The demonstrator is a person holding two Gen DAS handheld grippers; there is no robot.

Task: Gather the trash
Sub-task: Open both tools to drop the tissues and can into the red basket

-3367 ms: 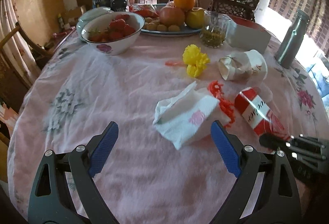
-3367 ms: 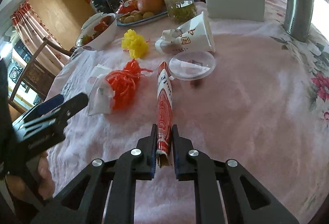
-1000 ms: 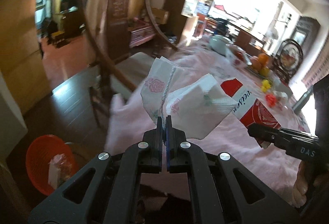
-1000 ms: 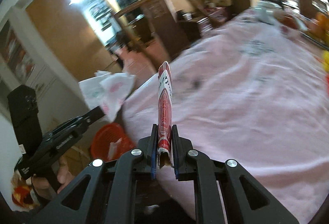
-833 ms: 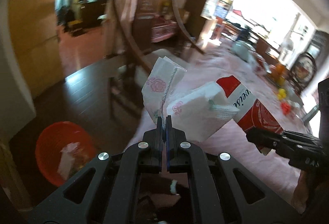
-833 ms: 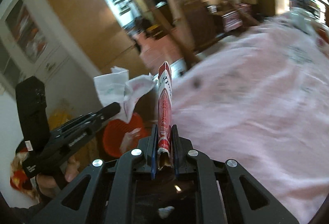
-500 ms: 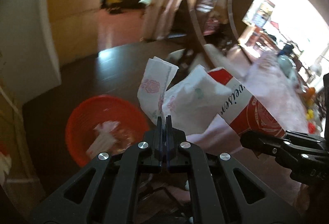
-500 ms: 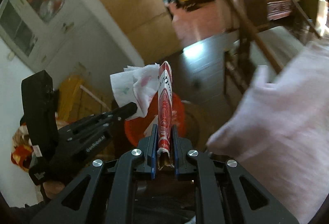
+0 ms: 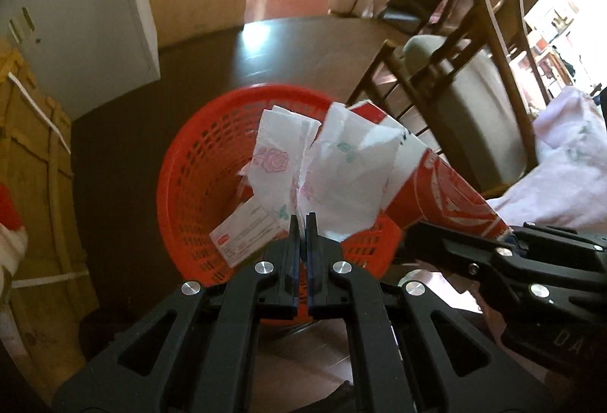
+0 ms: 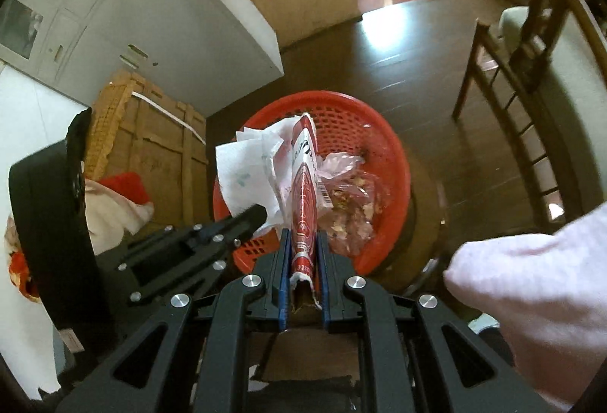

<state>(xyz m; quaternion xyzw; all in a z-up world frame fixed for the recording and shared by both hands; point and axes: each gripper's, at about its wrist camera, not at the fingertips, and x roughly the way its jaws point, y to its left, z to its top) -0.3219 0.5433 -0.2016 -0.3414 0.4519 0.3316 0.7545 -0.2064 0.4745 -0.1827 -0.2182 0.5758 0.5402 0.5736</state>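
I'm holding both tools over the bin (image 9: 197, 162): left tool (image 9: 300, 223) pinching the napkin (image 9: 326, 181), right tool (image 10: 302, 246) clamping the flattened cup (image 10: 303, 185), its length pointing into the bin.

Left gripper (image 9: 302, 223): black two-finger tool, angled steeply downward, jaws closed almost flat together on a thin fold of white napkin (image 9: 322, 170). Right gripper (image 10: 302, 242): same build, also angled steeply downward, blue-lined pads pressed on the flattened base of a red and white paper cup (image 10: 303, 193), which stands out along the fingers. The two grippers sit close side by side, tips near each other, left one just to the left of the right. Holding hands not clearly visible.
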